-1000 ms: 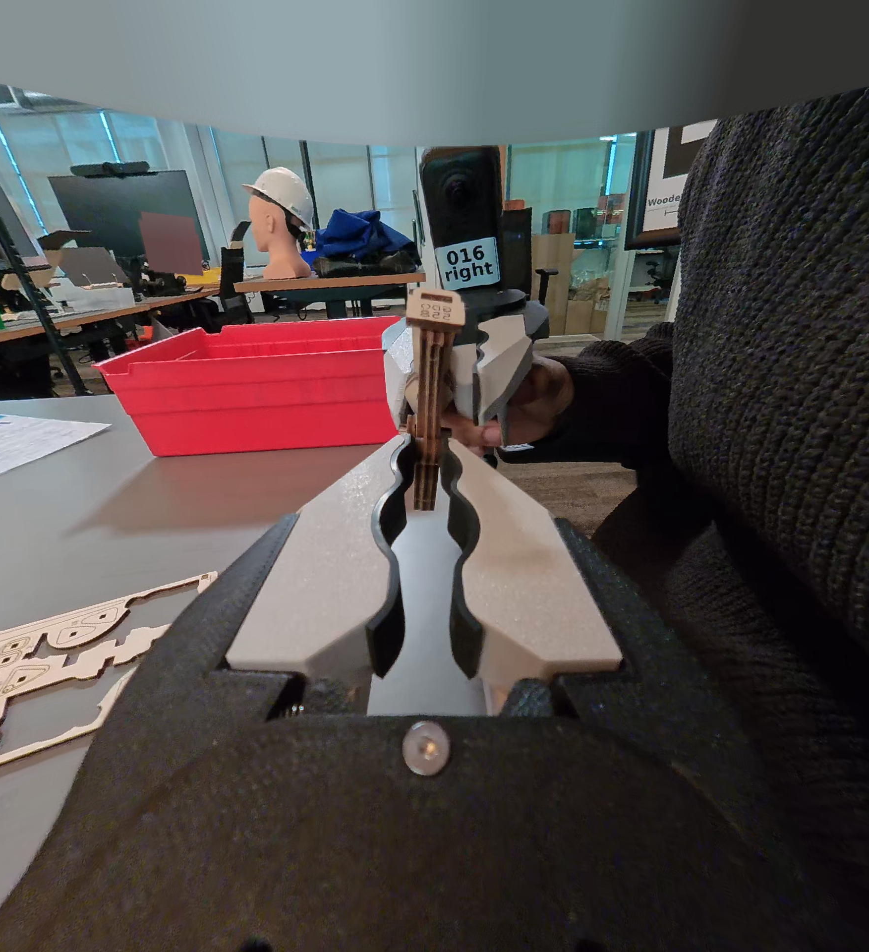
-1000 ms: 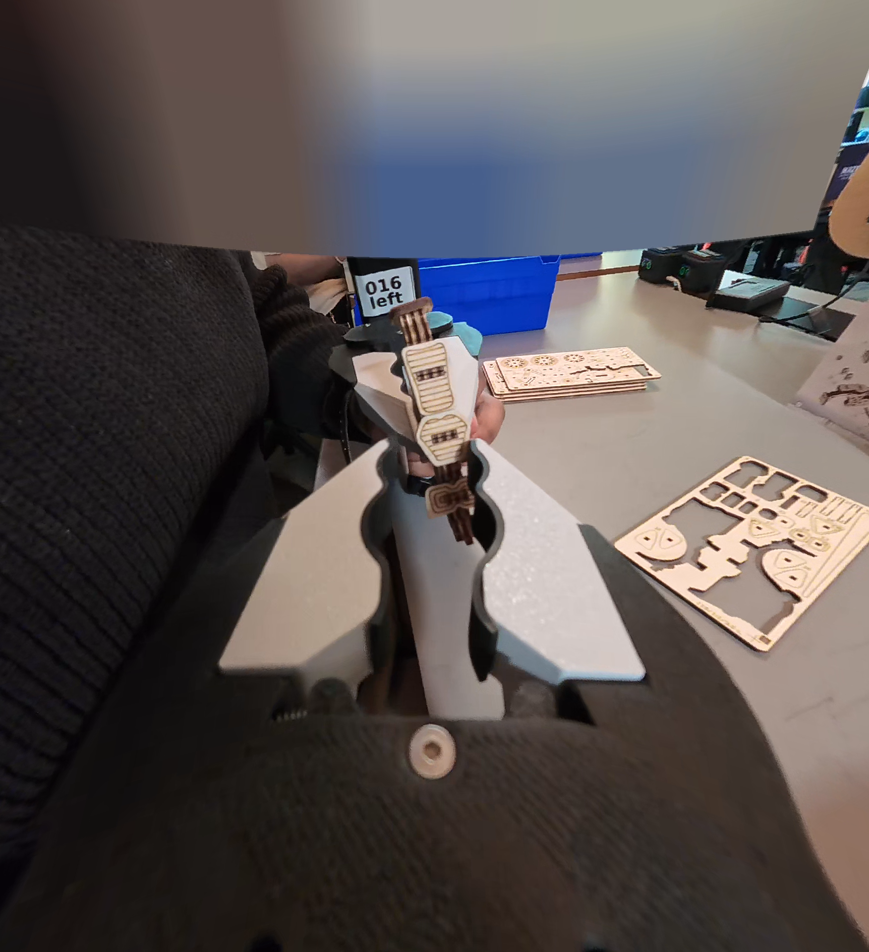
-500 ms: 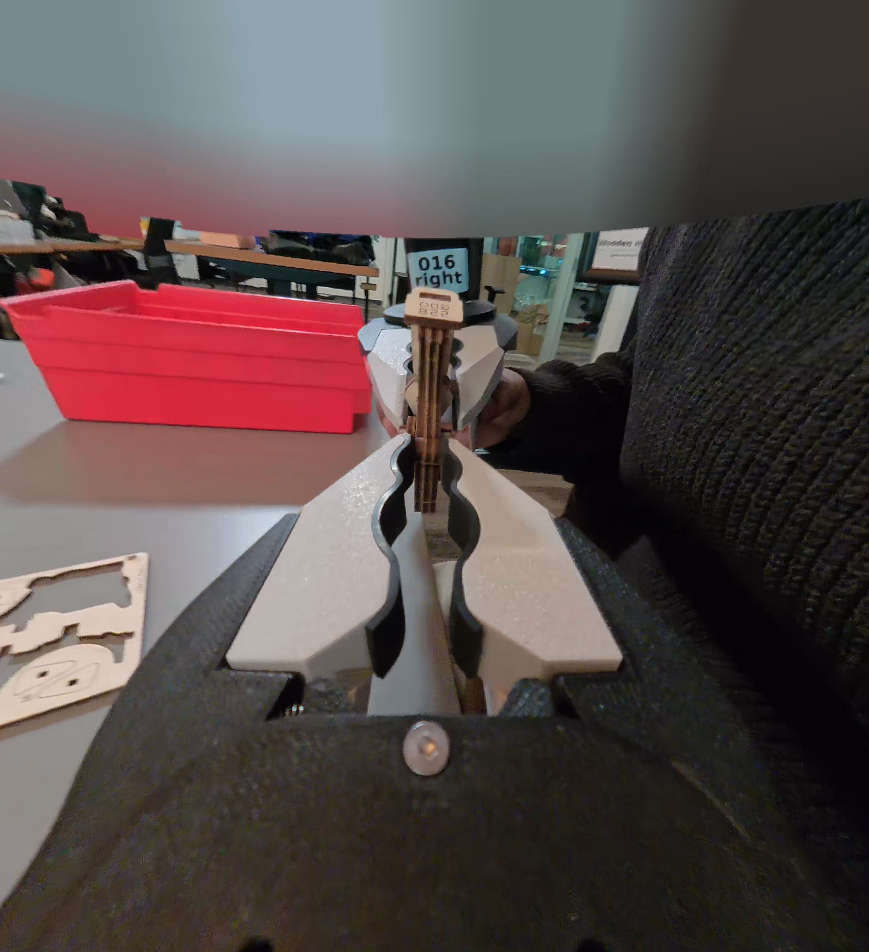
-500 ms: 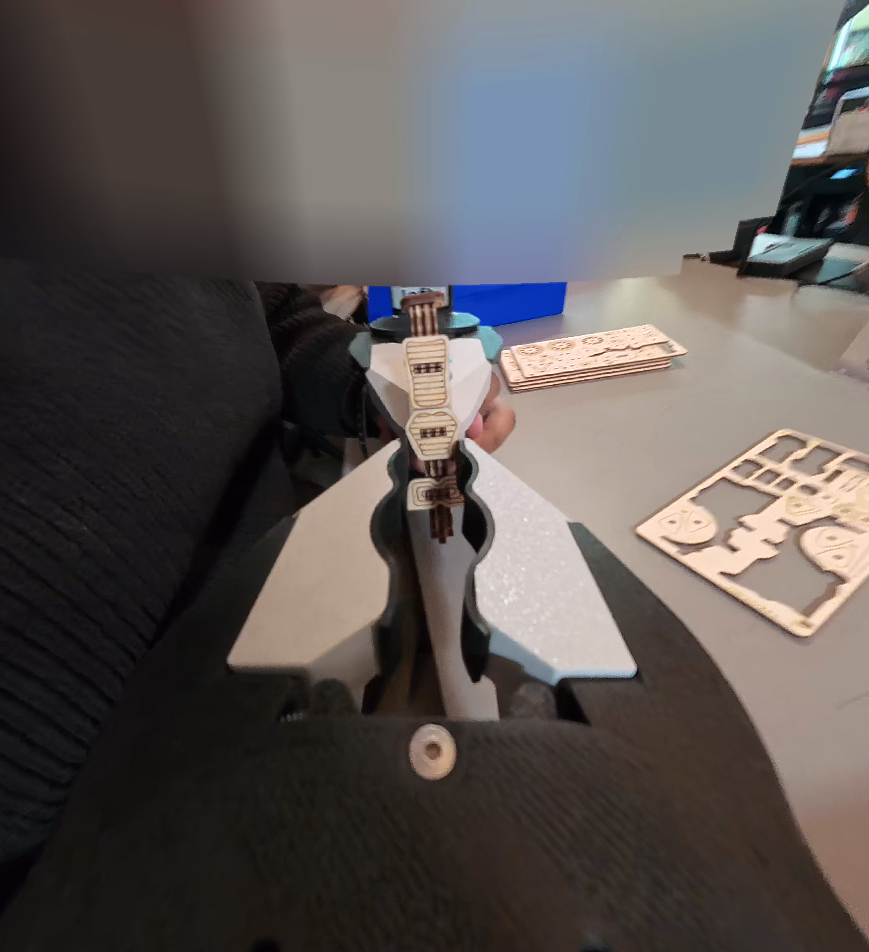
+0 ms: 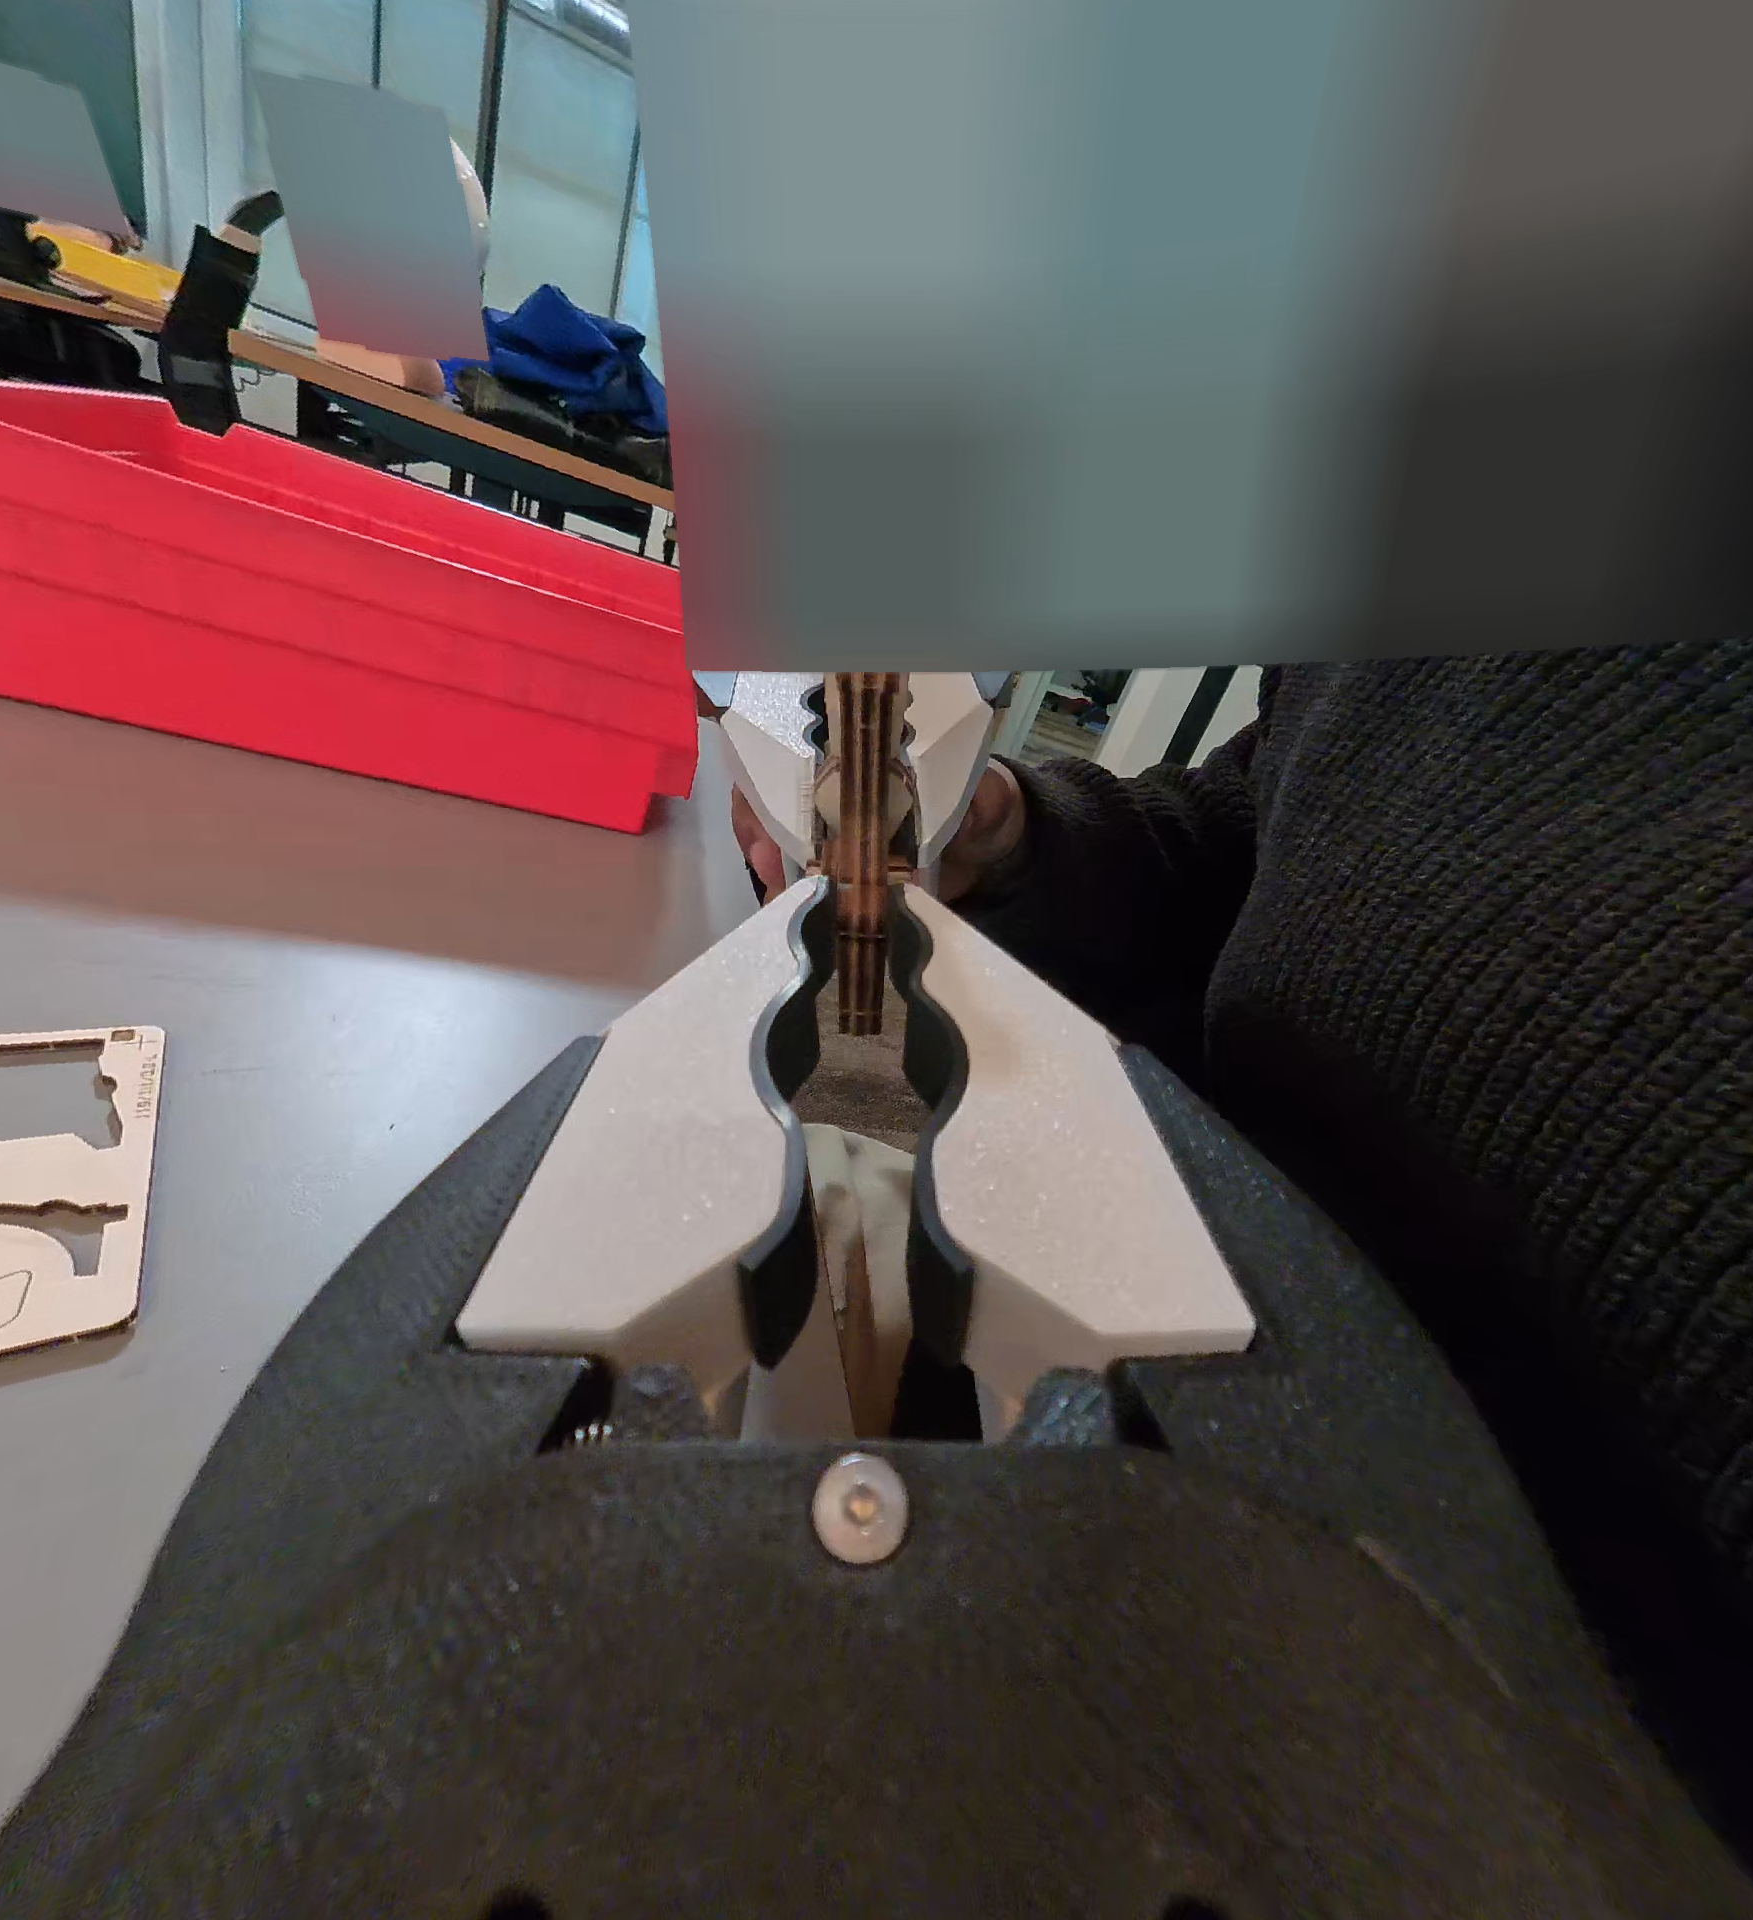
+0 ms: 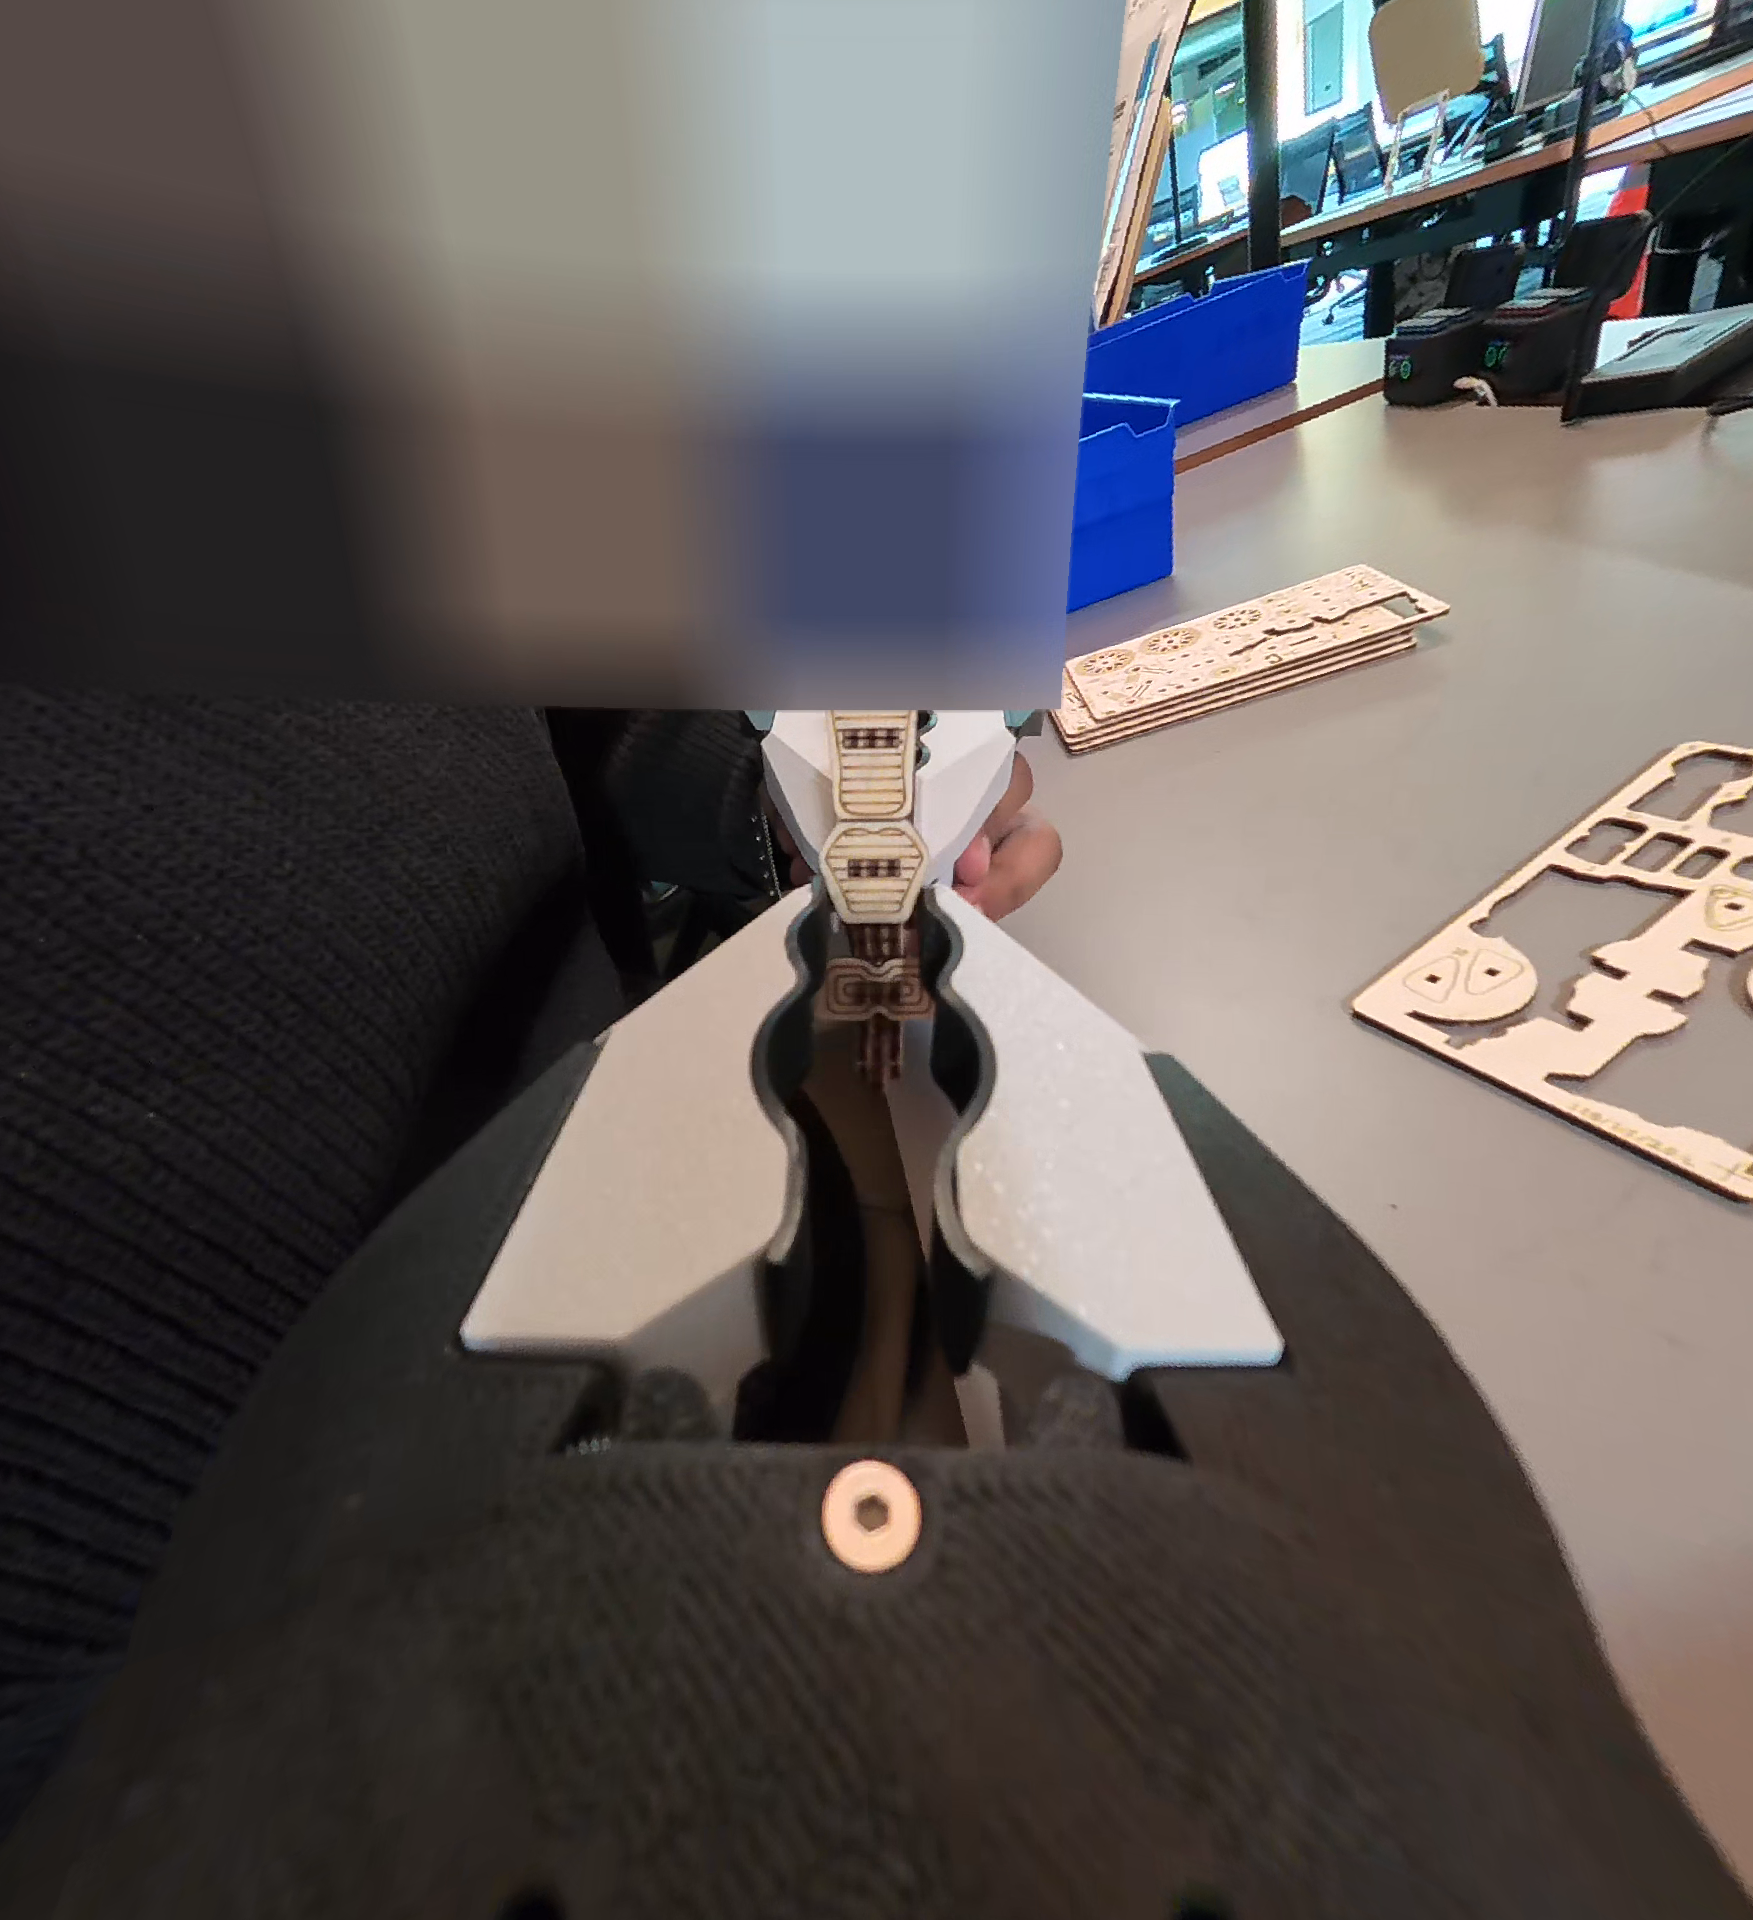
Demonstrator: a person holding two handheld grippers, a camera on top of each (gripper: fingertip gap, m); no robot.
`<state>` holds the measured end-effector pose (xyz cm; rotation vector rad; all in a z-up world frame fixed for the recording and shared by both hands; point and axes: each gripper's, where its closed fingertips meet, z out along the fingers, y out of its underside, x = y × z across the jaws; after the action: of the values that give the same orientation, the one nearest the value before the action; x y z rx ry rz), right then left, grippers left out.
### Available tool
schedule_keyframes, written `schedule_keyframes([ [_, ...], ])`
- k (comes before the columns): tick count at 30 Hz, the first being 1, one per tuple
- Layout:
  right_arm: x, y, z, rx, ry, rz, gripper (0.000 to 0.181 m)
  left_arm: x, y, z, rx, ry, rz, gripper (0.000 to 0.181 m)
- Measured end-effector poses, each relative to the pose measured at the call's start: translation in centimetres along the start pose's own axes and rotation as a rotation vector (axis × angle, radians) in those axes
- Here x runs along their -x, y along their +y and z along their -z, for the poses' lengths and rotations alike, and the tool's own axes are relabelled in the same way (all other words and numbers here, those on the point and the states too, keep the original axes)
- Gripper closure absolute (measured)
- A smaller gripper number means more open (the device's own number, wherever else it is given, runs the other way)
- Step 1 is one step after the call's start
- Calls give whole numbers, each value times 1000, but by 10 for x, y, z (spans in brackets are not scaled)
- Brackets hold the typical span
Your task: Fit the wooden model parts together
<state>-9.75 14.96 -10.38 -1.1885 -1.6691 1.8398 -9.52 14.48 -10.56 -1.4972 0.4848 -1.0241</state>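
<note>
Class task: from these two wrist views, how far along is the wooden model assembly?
Done: several layered pieces already form a small wooden assembly.
In hand: left gripper and right gripper both pinch it, held above the table.
Left: the part sheet has empty cut-outs, and a stack of sheets looks untouched.

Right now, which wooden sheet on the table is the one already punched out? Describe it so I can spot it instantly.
In the right wrist view, start at the blue bins at the far side of the grey table. A neat stack of intact sheets lies before them. Nearer lies a single flat sheet, alone, with large empty cutouts.
</note>
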Motion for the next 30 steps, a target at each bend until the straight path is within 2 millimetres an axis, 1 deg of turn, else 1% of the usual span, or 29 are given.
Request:
schedule_keyframes([
  [3,2,-1,-1,-6,-10,1,166,-3,-2,0,-14,2,-20,175],
  [9,10,3,-7,22,-23,60,166,-7,-4,-1,-23,-19,-96,165],
  [12,13,0,-7,12,-15,124,166,-12,-7,-2,-34,-4,-115,169],
  [16,18,-10,-3,-34,-10,218,166,-16,-11,0,-48,-1,-168,168],
  [21,26,-9,-4,-34,-36,266,166,-25,-8,-1,-30,22,-234,169],
  [25,28,-10,-4,-36,-36,295,166,-26,-9,-2,-34,16,-257,170],
  [30,28,-11,-3,-45,-39,291,166,-26,-11,-2,-39,2,-274,171],
])
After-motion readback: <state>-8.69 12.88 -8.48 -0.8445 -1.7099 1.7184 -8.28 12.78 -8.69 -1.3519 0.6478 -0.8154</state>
